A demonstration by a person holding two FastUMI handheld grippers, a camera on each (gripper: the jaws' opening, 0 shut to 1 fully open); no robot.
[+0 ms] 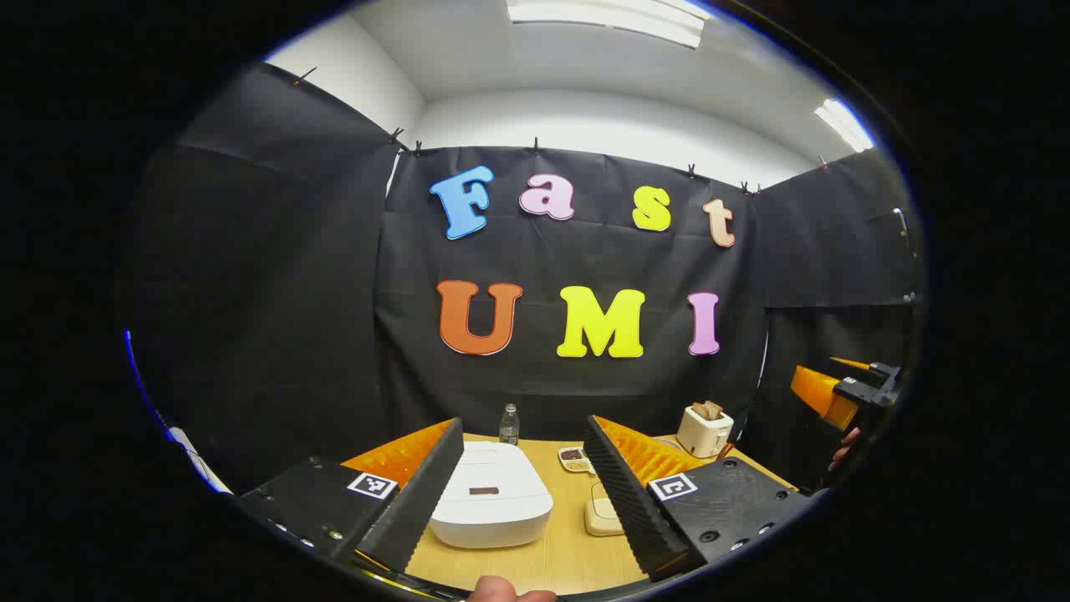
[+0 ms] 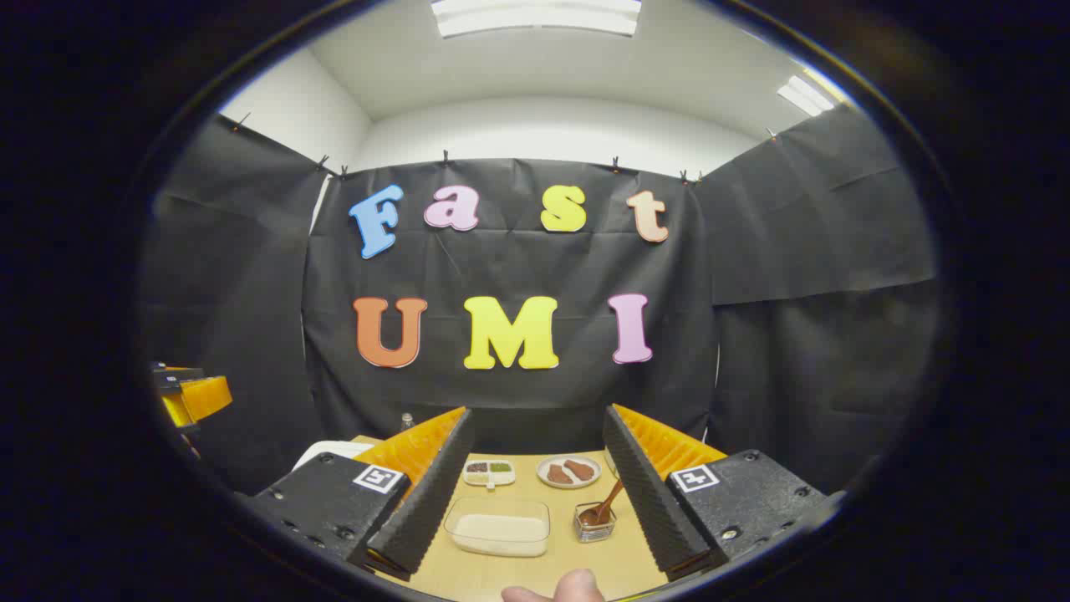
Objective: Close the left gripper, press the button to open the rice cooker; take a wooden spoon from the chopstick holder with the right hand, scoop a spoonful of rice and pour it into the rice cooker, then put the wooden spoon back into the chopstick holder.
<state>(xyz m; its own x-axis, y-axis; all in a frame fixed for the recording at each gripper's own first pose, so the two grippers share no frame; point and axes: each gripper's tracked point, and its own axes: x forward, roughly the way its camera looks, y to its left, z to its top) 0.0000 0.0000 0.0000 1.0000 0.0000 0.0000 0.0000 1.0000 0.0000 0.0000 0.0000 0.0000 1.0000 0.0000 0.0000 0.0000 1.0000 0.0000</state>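
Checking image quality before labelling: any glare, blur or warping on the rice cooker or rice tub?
Left gripper view: rice cooker sharp and evenly lit, no hot glare on its lid; fisheye bends the wall edges. Right gripper view: rice tub and spoon crisp but small; ceiling lights blown out in both.

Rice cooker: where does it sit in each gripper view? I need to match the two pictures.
Left gripper view: the rice cooker sits low centre, lid shut, framed by the open left tongs.
Right gripper view: its white corner peeks in low left, outside the open right tongs.
Shared landmark: the small divided dish, to the right of the cooker in both.
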